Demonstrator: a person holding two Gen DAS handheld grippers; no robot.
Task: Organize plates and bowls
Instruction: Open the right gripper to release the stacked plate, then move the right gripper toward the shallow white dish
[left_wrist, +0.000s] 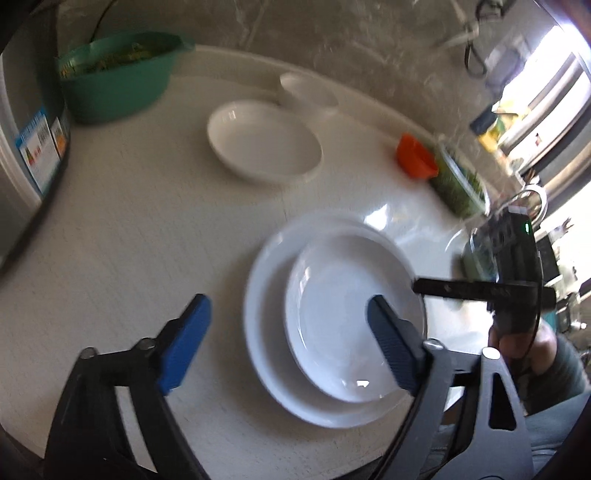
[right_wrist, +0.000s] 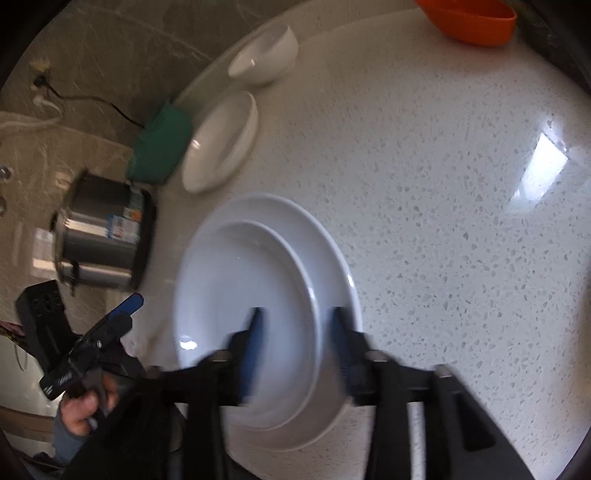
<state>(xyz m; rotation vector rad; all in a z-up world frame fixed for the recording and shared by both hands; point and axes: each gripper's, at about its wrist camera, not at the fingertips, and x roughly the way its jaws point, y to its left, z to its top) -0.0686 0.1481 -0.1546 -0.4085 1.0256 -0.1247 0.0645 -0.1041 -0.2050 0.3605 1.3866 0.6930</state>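
Note:
A small white plate (left_wrist: 343, 314) (right_wrist: 240, 295) lies inside a larger white plate (left_wrist: 264, 339) (right_wrist: 328, 251) on the speckled counter. My left gripper (left_wrist: 287, 301) stands wide open above the stack's left side, its right pad over the small plate and touching nothing. My right gripper (right_wrist: 298, 314) is open, blurred, with its blue pads either side of the small plate's right rim and a gap around it. Further back lie a shallow white plate (left_wrist: 262, 142) (right_wrist: 221, 144) and a small white bowl (left_wrist: 310, 90) (right_wrist: 264, 51).
A green bowl (left_wrist: 114, 81) (right_wrist: 162, 144) and a steel pot (left_wrist: 22, 147) (right_wrist: 103, 236) stand at the back left. An orange bowl (left_wrist: 415, 155) (right_wrist: 469, 18) and a green container (left_wrist: 458, 184) sit at the right. A hand (right_wrist: 85, 402) grips the left tool.

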